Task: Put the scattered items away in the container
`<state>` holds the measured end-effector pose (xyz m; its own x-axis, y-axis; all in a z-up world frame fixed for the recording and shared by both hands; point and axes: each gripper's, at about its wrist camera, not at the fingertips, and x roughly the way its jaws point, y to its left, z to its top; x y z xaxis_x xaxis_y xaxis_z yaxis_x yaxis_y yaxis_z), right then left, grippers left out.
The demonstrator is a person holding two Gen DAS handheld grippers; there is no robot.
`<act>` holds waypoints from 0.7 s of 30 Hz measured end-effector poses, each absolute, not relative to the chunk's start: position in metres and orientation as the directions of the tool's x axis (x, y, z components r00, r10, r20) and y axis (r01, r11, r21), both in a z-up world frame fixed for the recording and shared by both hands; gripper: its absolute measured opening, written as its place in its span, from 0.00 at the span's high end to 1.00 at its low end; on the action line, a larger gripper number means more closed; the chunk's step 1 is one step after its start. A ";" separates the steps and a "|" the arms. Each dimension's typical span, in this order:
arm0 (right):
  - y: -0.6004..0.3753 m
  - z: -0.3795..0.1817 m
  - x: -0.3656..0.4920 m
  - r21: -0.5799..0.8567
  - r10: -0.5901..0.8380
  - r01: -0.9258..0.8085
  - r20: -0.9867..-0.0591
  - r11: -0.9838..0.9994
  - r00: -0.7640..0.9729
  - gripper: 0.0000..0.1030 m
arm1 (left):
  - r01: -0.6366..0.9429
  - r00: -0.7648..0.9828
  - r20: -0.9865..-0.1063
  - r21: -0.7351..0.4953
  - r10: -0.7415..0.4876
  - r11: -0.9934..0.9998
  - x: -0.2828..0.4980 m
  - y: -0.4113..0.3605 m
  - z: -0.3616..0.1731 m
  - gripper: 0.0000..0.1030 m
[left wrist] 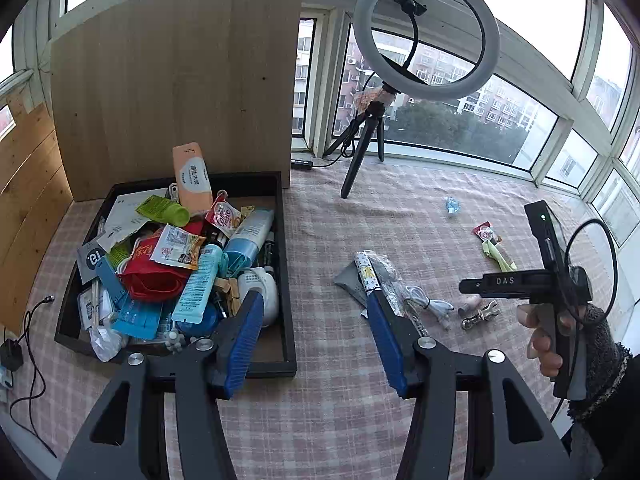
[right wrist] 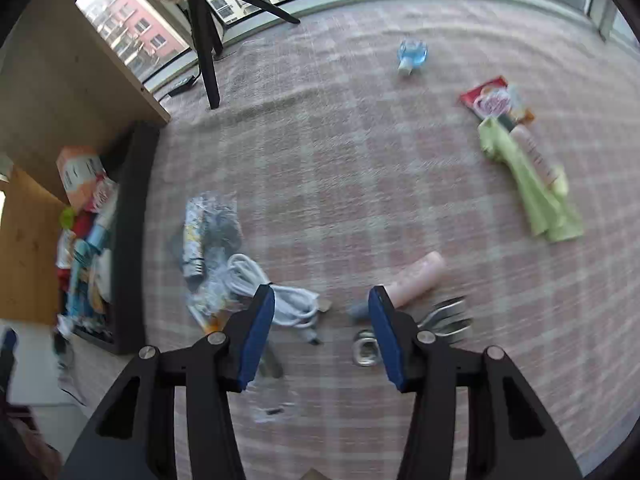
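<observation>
A black tray (left wrist: 289,280) at the left is heaped with packets, tubes and bottles; it also shows in the right wrist view (right wrist: 132,240). My left gripper (left wrist: 316,300) is open and empty, above the tray's right rim. My right gripper (right wrist: 322,296) is open and empty, low over the checked cloth. Under it lie a white coiled cable (right wrist: 280,300), a pink tube (right wrist: 416,276) and a metal clasp (right wrist: 444,316). A clear packet with a patterned item (right wrist: 200,232) lies left of the cable. The right gripper's body (left wrist: 552,280) shows in the left wrist view.
Farther off lie a green cloth (right wrist: 532,188) with a snack packet (right wrist: 496,100) and a small blue bottle (right wrist: 412,54). A ring light on a tripod (left wrist: 364,144) stands at the back. A wooden board (left wrist: 176,80) stands behind the tray. Windows surround the table.
</observation>
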<state>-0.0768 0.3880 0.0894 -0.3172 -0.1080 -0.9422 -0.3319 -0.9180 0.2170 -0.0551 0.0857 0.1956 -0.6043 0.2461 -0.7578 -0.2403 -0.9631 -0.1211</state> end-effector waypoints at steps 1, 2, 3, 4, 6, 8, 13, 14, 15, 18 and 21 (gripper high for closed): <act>0.393 0.089 -0.075 0.194 -0.098 -0.301 -0.946 -0.934 -0.308 0.53 | -0.238 -0.604 -0.758 -0.121 0.245 -0.964 -0.055 0.085 0.196 0.50; 0.398 0.090 -0.074 0.172 -0.080 -0.291 -0.949 -0.941 -0.305 0.53 | -0.237 -0.605 -0.758 -0.118 0.242 -0.964 -0.055 0.084 0.197 0.50; 0.408 0.094 -0.068 0.155 -0.057 -0.298 -0.947 -0.942 -0.315 0.53 | -0.235 -0.609 -0.757 -0.113 0.237 -0.965 -0.054 0.084 0.198 0.50; 0.425 0.099 -0.060 0.147 -0.032 -0.321 -0.941 -0.936 -0.338 0.53 | -0.232 -0.614 -0.754 -0.110 0.233 -0.967 -0.053 0.083 0.200 0.50; 0.475 0.103 -0.052 0.170 -0.006 -0.416 -0.930 -0.893 -0.367 0.53 | -0.226 -0.621 -0.751 -0.104 0.225 -0.969 -0.053 0.081 0.202 0.50; 0.524 0.099 -0.048 0.267 -0.057 -0.522 -0.922 -0.810 -0.383 0.53 | -0.214 -0.625 -0.751 -0.094 0.211 -0.972 -0.056 0.080 0.204 0.50; 0.615 0.080 -0.062 0.286 -0.028 -0.707 -0.935 -0.647 -0.353 0.53 | -0.191 -0.629 -0.751 -0.102 0.201 -0.976 -0.066 0.082 0.204 0.50; 0.627 0.072 -0.067 0.289 -0.033 -0.735 -0.939 -0.613 -0.343 0.53 | -0.192 -0.628 -0.752 -0.100 0.201 -0.976 -0.067 0.085 0.204 0.50; 0.637 0.065 -0.072 0.304 -0.044 -0.758 -0.938 -0.577 -0.343 0.53 | -0.195 -0.626 -0.754 -0.095 0.198 -0.976 -0.068 0.087 0.203 0.50; 0.654 0.050 -0.090 0.332 -0.053 -0.795 -0.933 -0.507 -0.356 0.53 | -0.198 -0.618 -0.764 -0.077 0.186 -0.977 -0.071 0.092 0.200 0.50; 0.656 0.045 -0.116 0.328 -0.048 -0.789 -0.933 -0.520 -0.356 0.53 | -0.194 -0.610 -0.773 -0.068 0.175 -0.979 -0.075 0.092 0.196 0.50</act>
